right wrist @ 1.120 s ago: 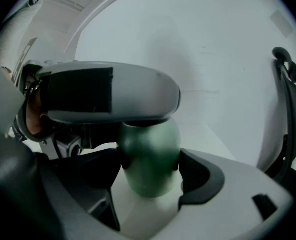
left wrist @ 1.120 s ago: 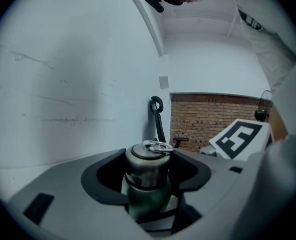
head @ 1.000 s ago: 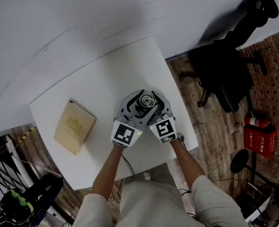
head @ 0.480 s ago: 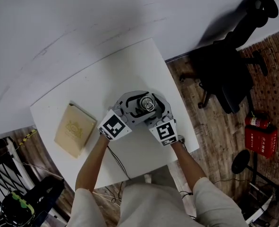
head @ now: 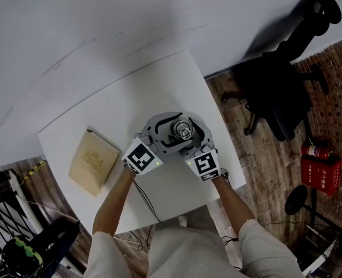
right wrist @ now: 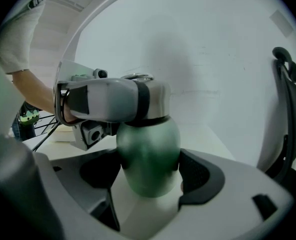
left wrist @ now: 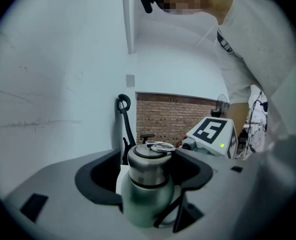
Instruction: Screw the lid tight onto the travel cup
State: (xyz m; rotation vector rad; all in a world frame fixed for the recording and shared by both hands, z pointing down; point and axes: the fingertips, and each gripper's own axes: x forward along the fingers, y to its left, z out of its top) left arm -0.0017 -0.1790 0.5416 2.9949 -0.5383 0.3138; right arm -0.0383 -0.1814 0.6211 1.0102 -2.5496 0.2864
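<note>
Regrip mid-tightening, likely: clamping travel cup (right wrist: 148, 154) with right fingers (right wrist: 203, 176), just easing left fingers (left wrist: 100, 176) apart round lid (left wrist: 148, 164); next reclose, twist.

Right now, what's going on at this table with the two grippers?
A person is working on a travel cup standing on the white table. The right gripper is clamped on the cup's green body, holding it steady. The left gripper sits around the steel lid; its jaws have just been opening, with the lid between them.
</note>
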